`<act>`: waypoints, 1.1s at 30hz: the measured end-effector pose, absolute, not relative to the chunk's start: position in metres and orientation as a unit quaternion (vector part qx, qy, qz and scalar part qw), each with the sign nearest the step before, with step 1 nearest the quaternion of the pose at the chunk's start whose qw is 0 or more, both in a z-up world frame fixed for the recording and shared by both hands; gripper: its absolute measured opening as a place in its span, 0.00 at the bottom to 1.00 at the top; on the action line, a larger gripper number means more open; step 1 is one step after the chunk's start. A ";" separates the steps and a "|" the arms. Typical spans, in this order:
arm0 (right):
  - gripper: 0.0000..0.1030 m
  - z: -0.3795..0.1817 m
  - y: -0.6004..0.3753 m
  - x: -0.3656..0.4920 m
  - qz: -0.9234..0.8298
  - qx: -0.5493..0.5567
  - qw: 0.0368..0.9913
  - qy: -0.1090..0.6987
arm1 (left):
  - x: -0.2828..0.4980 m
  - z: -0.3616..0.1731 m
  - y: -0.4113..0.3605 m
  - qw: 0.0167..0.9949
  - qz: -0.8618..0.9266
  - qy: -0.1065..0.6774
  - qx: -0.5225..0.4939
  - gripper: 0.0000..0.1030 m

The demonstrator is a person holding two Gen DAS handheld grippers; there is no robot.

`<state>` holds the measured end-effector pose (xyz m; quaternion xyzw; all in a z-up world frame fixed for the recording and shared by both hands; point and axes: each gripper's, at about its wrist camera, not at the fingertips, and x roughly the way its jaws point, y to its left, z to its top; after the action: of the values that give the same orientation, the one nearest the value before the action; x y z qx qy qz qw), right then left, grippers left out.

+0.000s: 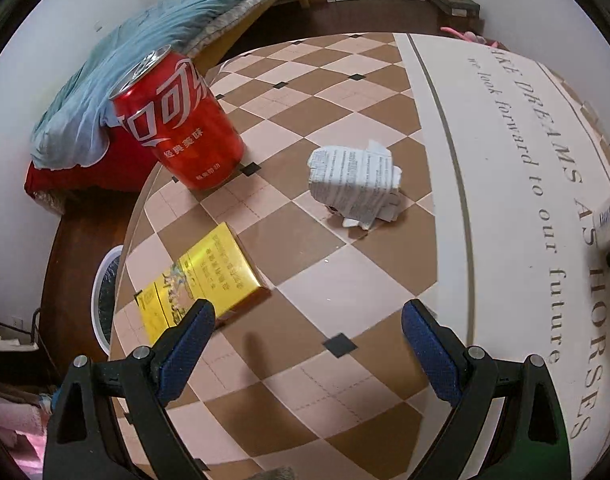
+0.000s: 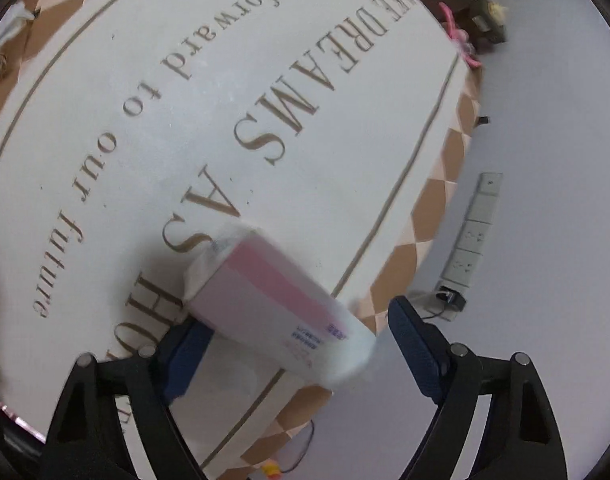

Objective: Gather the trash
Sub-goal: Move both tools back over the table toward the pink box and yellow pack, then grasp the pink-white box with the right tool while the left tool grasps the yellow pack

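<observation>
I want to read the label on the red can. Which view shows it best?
The left wrist view: the red can stands upright near the table edge, its white lettering facing the camera. The right wrist view does not show it at all.

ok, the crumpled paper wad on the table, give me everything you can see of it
The paper wad is white paper densely printed with small dark text, folded and crushed into a blocky lump with torn flaps sticking out at its top and base. It sits on the checkered part of the tablecloth, right of the red can, touching nothing else.
</observation>
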<state>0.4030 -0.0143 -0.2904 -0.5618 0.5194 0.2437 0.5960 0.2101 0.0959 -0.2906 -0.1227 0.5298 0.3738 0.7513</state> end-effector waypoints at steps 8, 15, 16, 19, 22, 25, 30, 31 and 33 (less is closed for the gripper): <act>0.46 -0.253 -0.012 0.433 0.276 -0.414 0.619 0.608 | 0.188 -0.271 0.125 0.760 0.364 0.527 -0.105 0.93; 0.41 -0.228 0.020 0.417 0.303 -0.309 0.616 0.658 | 0.155 -0.261 0.159 0.768 0.340 0.536 -0.087 0.93; 0.41 -0.229 0.023 0.415 0.301 -0.299 0.611 0.668 | 0.152 -0.262 0.163 0.770 0.329 0.540 -0.084 0.93; 0.43 -0.235 0.031 0.410 0.292 -0.280 0.597 0.693 | 0.152 -0.271 0.169 0.773 0.285 0.561 -0.078 0.93; 0.52 -0.234 0.036 0.405 0.287 -0.282 0.602 0.690 | 0.159 -0.290 0.172 0.759 0.224 0.606 -0.079 0.93; 0.53 -0.228 0.037 0.399 0.287 -0.284 0.609 0.682 | 0.168 -0.305 0.168 0.747 0.185 0.636 -0.055 0.92; 0.36 -0.218 0.033 0.382 0.295 -0.271 0.624 0.671 | 0.174 -0.309 0.167 0.750 0.166 0.639 -0.047 0.75; 0.35 -0.215 0.031 0.379 0.300 -0.262 0.624 0.672 | 0.174 -0.308 0.168 0.752 0.161 0.637 -0.058 0.67; 0.35 -0.205 0.023 0.369 0.312 -0.225 0.621 0.682 | 0.174 -0.306 0.169 0.754 0.161 0.633 -0.071 0.63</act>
<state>0.3689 0.0235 -0.2055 -0.2254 0.6822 0.3124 0.6214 0.1742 0.1688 -0.3061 -0.0709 0.6331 0.1610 0.7538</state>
